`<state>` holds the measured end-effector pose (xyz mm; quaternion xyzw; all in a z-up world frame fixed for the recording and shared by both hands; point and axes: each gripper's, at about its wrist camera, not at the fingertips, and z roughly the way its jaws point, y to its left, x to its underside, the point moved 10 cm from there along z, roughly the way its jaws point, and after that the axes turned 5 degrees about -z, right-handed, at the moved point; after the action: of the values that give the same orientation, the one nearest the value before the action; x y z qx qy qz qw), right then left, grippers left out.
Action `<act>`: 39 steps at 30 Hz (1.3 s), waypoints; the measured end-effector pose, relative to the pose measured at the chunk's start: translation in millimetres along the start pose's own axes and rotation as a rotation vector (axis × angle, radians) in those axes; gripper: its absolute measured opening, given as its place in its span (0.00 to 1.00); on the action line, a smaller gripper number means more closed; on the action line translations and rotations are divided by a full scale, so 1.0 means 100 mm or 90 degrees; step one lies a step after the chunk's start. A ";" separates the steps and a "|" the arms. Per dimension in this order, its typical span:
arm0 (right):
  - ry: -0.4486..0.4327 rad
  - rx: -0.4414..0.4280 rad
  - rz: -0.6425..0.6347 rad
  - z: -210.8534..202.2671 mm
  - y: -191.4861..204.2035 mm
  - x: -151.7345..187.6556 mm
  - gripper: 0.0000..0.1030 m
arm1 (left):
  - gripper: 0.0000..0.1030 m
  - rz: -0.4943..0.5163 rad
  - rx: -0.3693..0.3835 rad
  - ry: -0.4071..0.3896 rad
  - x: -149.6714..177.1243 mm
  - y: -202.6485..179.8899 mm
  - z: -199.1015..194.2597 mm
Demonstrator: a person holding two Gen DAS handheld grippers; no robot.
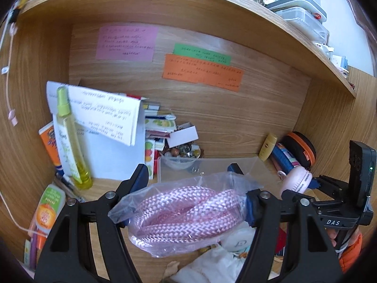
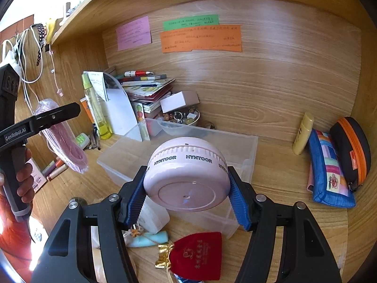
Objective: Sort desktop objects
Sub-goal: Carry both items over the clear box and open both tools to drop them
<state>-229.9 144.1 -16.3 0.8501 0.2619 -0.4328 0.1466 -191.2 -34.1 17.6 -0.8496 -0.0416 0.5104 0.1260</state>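
Observation:
My left gripper [image 1: 193,195] is shut on a clear plastic bag of pink braided rope [image 1: 186,214] and holds it above the desk; the bag also shows in the right wrist view [image 2: 62,139]. My right gripper [image 2: 187,193] is shut on a round pink device marked HYNTOOR [image 2: 188,176], held over the near wall of a clear plastic bin [image 2: 238,146]. The pink device and right gripper also show in the left wrist view [image 1: 297,180], to the right of the bin [image 1: 212,165].
A yellow spray bottle [image 1: 70,139], papers and stacked books [image 2: 146,87] stand at the back left. A yellow tube [image 2: 304,132], a blue patchwork pouch [image 2: 329,172] and a black-orange case [image 2: 353,148] lie right. A red velvet pouch [image 2: 198,254] lies near the front.

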 end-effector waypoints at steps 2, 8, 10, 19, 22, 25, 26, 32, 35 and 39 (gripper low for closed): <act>0.000 0.000 -0.001 0.03 -0.01 -0.02 0.58 | 0.67 0.005 0.003 0.001 -0.03 -0.03 0.05; 0.003 -0.009 0.001 0.16 -0.04 -0.10 0.58 | 0.67 0.016 0.015 0.006 -0.12 -0.12 0.23; 0.006 -0.010 -0.001 0.22 -0.05 -0.12 0.58 | 0.67 0.016 0.020 0.012 -0.14 -0.15 0.31; 0.044 -0.012 0.000 0.58 -0.11 -0.16 0.58 | 0.67 0.027 0.023 0.041 -0.22 -0.26 0.72; 0.062 -0.015 0.003 0.70 -0.14 -0.15 0.58 | 0.67 0.032 0.017 0.049 -0.26 -0.29 0.90; 0.075 -0.013 0.014 0.81 -0.20 -0.15 0.58 | 0.67 0.036 0.004 0.068 -0.25 -0.29 1.10; 0.079 -0.013 0.015 0.83 -0.21 -0.14 0.58 | 0.67 0.039 0.000 0.075 -0.24 -0.28 1.16; 0.105 -0.022 0.013 0.93 -0.24 -0.03 0.58 | 0.67 0.029 0.008 0.126 0.03 -0.21 1.38; 0.120 -0.020 0.012 0.98 -0.24 0.03 0.58 | 0.67 0.026 0.008 0.133 0.10 -0.19 1.37; 0.133 -0.009 -0.011 1.03 -0.24 0.09 0.59 | 0.67 0.020 0.017 0.149 0.22 -0.17 1.39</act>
<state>-306.9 117.2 -84.3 0.8872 0.2859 -0.3415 0.1210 -301.6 11.0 -58.9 -0.9022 -0.0063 0.4101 0.1330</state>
